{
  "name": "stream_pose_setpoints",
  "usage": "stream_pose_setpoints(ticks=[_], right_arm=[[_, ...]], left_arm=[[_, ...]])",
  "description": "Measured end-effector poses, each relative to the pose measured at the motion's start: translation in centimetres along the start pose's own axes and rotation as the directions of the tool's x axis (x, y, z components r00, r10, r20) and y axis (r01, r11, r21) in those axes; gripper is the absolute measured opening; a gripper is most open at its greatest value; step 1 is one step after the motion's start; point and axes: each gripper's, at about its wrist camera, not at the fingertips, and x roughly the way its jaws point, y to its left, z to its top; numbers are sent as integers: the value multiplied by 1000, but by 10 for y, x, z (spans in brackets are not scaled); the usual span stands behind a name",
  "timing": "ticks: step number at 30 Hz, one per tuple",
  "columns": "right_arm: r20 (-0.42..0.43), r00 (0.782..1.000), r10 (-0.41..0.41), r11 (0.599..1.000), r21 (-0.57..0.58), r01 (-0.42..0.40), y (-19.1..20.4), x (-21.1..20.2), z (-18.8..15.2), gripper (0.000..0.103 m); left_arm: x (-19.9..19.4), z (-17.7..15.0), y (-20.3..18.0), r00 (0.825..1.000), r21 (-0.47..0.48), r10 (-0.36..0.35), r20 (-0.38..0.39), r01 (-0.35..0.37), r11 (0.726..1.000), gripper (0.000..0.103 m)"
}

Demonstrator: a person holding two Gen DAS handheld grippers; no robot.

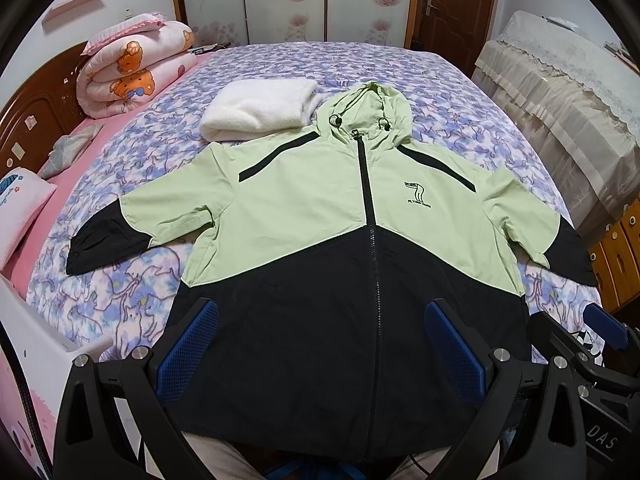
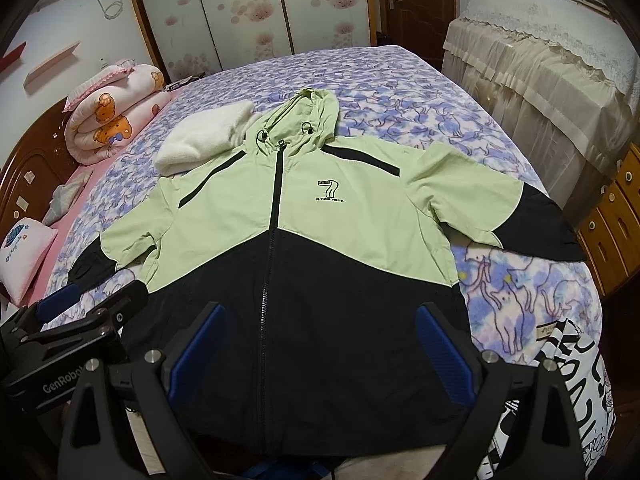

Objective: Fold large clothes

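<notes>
I am holding both grippers above the near hem of the jacket (image 1: 320,216), which is lying flat and face up on the bed (image 1: 460,92), zipped shut, sleeves spread out to left and right and the hood pointing toward the far end. My left gripper (image 1: 320,344) is hanging released, its blue pads wide apart over the black lower part of the jacket, grasping nothing. My right gripper (image 2: 320,340) is likewise hanging released over the same black panel, just to the right of the left one, with nothing between its pads. A folded white fleece (image 1: 256,108) is lying on the bed by the far left of the hood, touching it. A rolled pink quilt (image 1: 132,68) is sitting at the far left by the headboard. A black-and-white printed cloth (image 2: 568,368) is lying on the near right corner of the bed. I am seeing no containers holding anything here.
</notes>
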Motion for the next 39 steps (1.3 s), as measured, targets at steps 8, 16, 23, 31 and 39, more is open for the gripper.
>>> stream_pose_setpoints(ticks=[8,16,23,31,39], right_arm=[[-2,1000,1,1000,2,-1,0,2,-4,96],[-7,1000,5,1000,5,-5,-1,5,-4,96],[-10,1000,8,1000,10,-8,-5,10,-5,96],[-18,1000,13,1000,23,-12,-1,17,-13,96],[-8,1000,-2,999,36,2,-18,16,-2,96]], left_arm=[[1,-3,-2,1000,4,-1,-4,1,1000,102],[4,-3,-4,1000,8,-1,-12,2,1000,102],[4,-3,-3,1000,7,-1,-13,1,1000,102],[9,-3,-6,1000,24,-1,-20,1,1000,102],[6,12,-24,1000,69,2,19,-3,998,102]])
